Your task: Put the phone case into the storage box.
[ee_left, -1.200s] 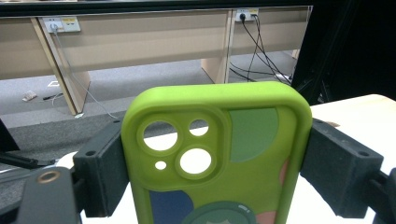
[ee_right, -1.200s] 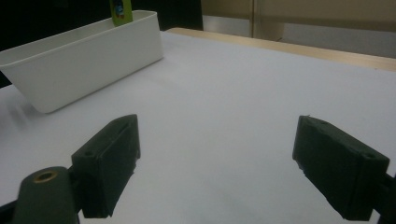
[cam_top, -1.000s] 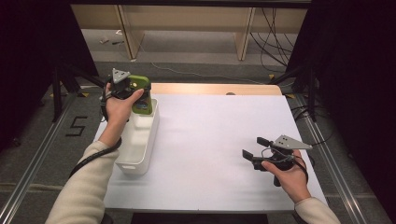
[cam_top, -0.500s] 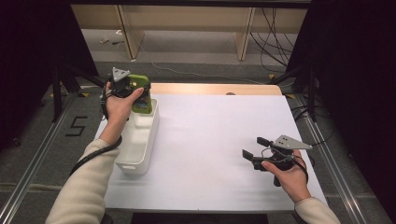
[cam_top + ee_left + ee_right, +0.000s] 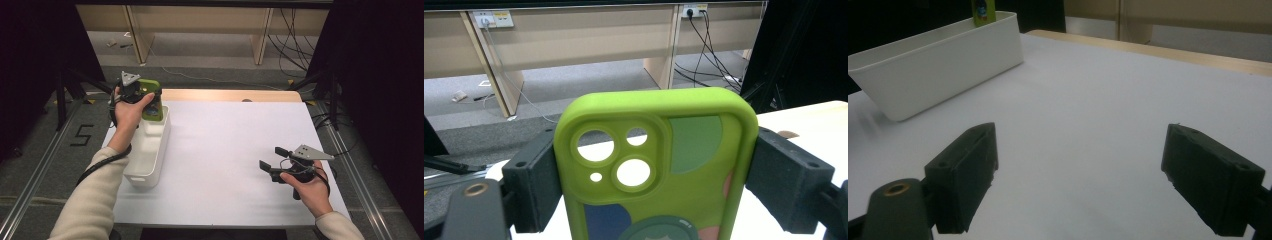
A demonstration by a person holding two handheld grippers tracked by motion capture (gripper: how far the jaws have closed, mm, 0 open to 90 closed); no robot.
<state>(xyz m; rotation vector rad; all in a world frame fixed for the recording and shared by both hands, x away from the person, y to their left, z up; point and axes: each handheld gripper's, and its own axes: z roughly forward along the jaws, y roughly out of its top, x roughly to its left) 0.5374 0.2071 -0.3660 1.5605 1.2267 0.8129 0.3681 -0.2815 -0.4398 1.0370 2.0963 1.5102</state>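
A lime-green phone case (image 5: 659,170) with camera cut-outs and coloured patches stands between the two black jaws of my left gripper (image 5: 656,192), which press on its long sides. From above, the green case (image 5: 151,101) is held over the far end of a long white bin (image 5: 148,150) at the table's left. My right gripper (image 5: 273,159) rests low at the right of the white table (image 5: 230,145), jaws wide apart with nothing between them (image 5: 1080,185). In the right gripper view the white bin (image 5: 938,65) lies ahead with the case's tip (image 5: 983,11) above its far rim.
A wooden strip (image 5: 230,95) edges the table's far side. Beyond it are desk legs and loose cables (image 5: 290,35) on the grey floor. Metal rails (image 5: 40,170) run along both sides. A "5" mark (image 5: 82,135) is on the floor at left.
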